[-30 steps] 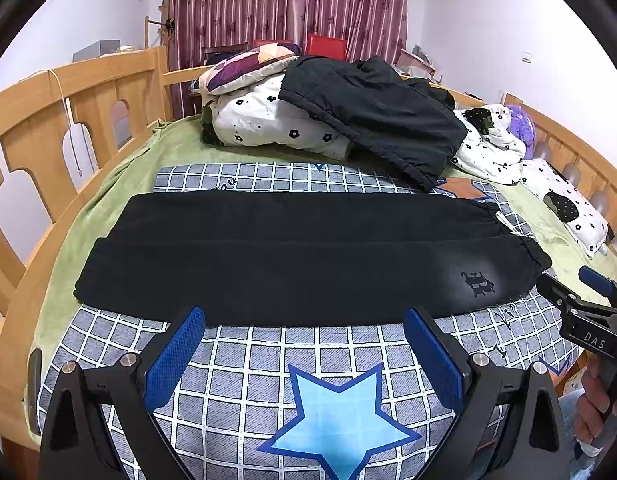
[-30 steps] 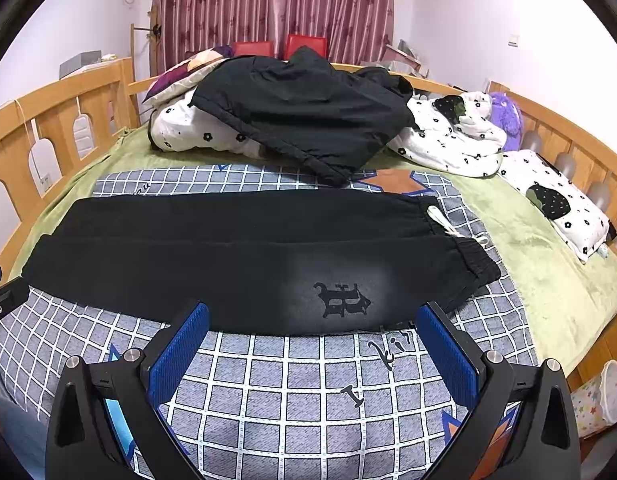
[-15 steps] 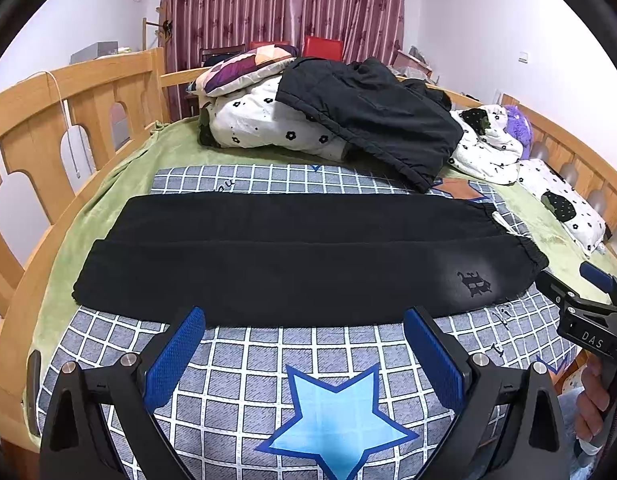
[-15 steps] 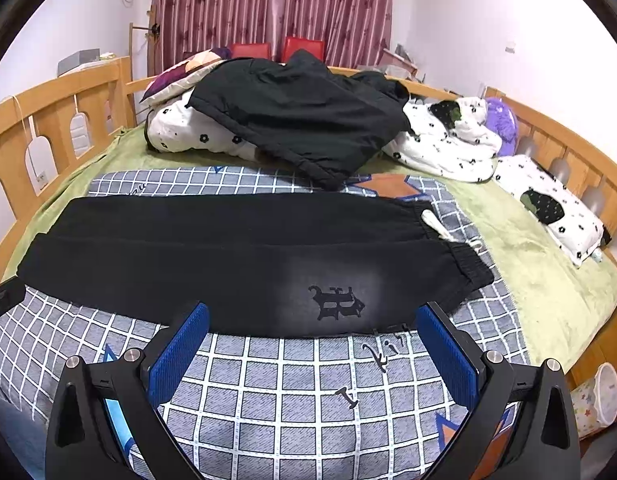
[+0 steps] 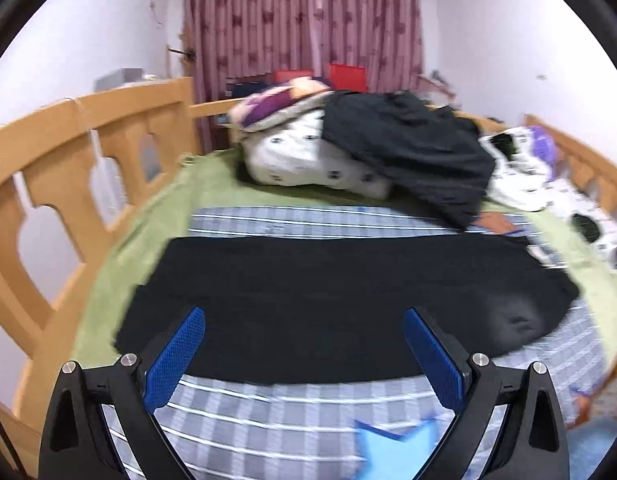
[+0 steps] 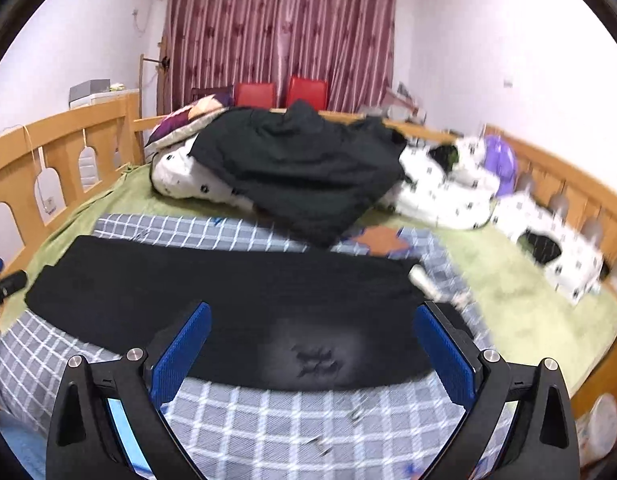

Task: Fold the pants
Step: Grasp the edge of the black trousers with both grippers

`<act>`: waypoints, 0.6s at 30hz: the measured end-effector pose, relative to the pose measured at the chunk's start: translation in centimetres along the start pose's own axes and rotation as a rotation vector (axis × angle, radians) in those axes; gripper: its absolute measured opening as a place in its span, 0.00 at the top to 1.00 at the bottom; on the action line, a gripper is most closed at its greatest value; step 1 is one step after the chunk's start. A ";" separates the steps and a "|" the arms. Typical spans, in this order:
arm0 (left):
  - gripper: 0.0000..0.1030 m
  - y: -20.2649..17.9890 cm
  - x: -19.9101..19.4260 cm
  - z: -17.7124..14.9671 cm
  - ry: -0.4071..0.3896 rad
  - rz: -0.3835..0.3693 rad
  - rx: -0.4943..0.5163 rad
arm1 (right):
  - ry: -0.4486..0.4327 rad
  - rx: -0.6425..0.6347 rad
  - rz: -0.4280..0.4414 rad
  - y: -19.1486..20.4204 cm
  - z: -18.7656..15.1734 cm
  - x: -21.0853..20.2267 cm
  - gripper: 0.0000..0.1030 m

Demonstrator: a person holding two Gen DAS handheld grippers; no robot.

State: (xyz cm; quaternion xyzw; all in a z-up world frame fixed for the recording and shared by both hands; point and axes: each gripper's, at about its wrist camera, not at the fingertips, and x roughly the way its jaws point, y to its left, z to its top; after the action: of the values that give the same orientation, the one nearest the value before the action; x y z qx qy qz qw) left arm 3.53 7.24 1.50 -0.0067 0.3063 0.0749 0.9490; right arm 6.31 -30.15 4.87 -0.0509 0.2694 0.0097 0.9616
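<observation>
Pants (image 5: 328,304), black and long, lie flat across the checked blanket (image 5: 292,412) on the bed, stretched out sideways with the cuffed leg ends off to the left and the waist end to the right. In the right wrist view the pants (image 6: 236,304) show a small embroidered logo (image 6: 316,360) near the front edge, and a white drawstring (image 6: 422,278) pokes out at the waistband. Both views are smeared with motion blur, so fine detail is hard to read.

Left tongs (image 5: 304,354) hang low over the near edge of the pants, spread wide, blue pads (image 5: 174,364) apart with nothing between them but cloth beneath. Right tongs (image 6: 312,356) are likewise spread wide, framing the logo patch, gripping nothing. Whether either pair actually touches the fabric, I can't tell.

At the far left edge of the right wrist view, a sliver of the other tool peeks in beside the leg ends.

Behind the pants sits a heap: a dark jacket (image 6: 300,172) draped over a white spotted duvet (image 6: 188,182), with more spotted bedding (image 6: 448,196) and something purple (image 6: 502,160) to the right. A green sheet (image 6: 512,304) shows round the blanket, a wooden bed rail (image 5: 88,152) curves along the sides, and maroon curtains (image 6: 280,28) close the back wall. A light blue star (image 5: 400,450) marks the blanket up front.
</observation>
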 end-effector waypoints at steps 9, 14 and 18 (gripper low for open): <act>0.04 8.0 8.9 -6.3 0.189 -0.009 -0.139 | 0.129 0.072 0.000 -9.0 -2.4 8.9 0.10; 0.10 11.4 11.0 -11.5 0.226 -0.001 -0.294 | 0.295 0.178 0.066 -11.8 -10.2 14.3 0.28; 0.10 13.2 11.8 -13.4 0.229 -0.037 -0.381 | 0.329 0.259 0.127 -12.0 -15.0 15.8 0.29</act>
State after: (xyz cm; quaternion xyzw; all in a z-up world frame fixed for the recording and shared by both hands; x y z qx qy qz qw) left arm 3.26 21.11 -15.82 -0.2001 0.3920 0.1129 0.8908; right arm 12.60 -43.78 -14.99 0.0894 0.4246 0.0270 0.9006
